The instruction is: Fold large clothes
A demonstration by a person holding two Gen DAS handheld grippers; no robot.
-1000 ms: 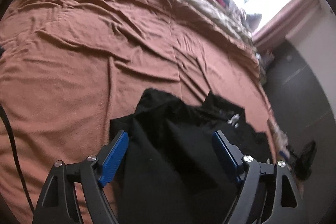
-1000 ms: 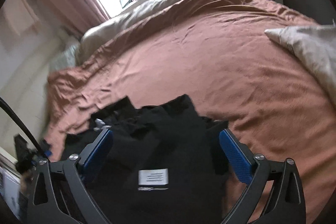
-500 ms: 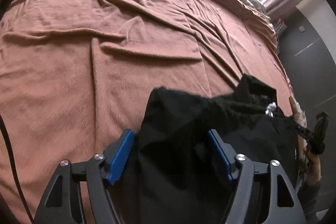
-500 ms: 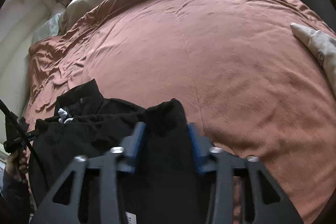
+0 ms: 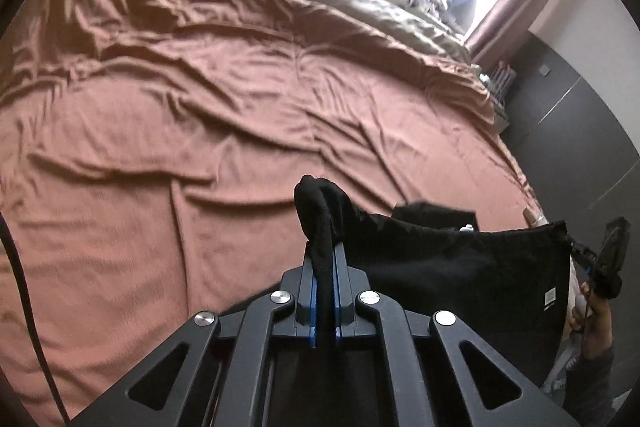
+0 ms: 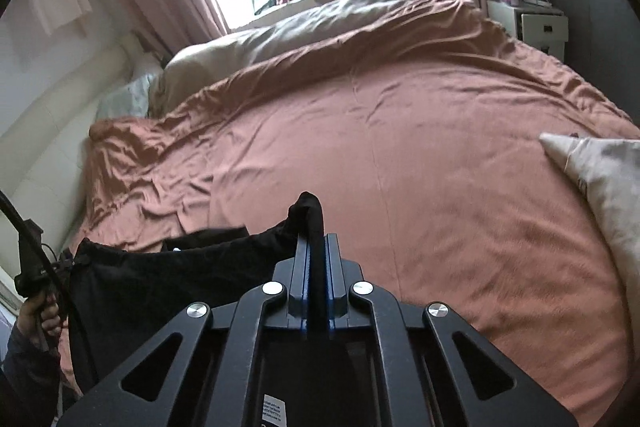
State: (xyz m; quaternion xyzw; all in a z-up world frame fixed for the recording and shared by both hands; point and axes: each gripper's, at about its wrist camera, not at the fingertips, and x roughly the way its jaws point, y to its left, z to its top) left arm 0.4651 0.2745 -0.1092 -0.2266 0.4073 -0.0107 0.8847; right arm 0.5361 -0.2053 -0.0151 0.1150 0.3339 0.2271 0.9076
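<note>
Both tools closed since earlier — left tool (image 5: 325,259) | right tool (image 6: 316,251) — clamped on black garment (image 5: 460,259)

Open bedspread (image 6: 420,167); pillow (image 6: 604,179) rightward.

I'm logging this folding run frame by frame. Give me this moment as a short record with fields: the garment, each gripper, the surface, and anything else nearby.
garment: black garment, stretched between both grippers, lifted at the near edge of the bed
left gripper: shut on a bunched edge of the cloth
right gripper: shut on another bunched edge
surface: brown bedspread, wrinkled
nearby: beige pillow at the right; white label on the cloth
</note>
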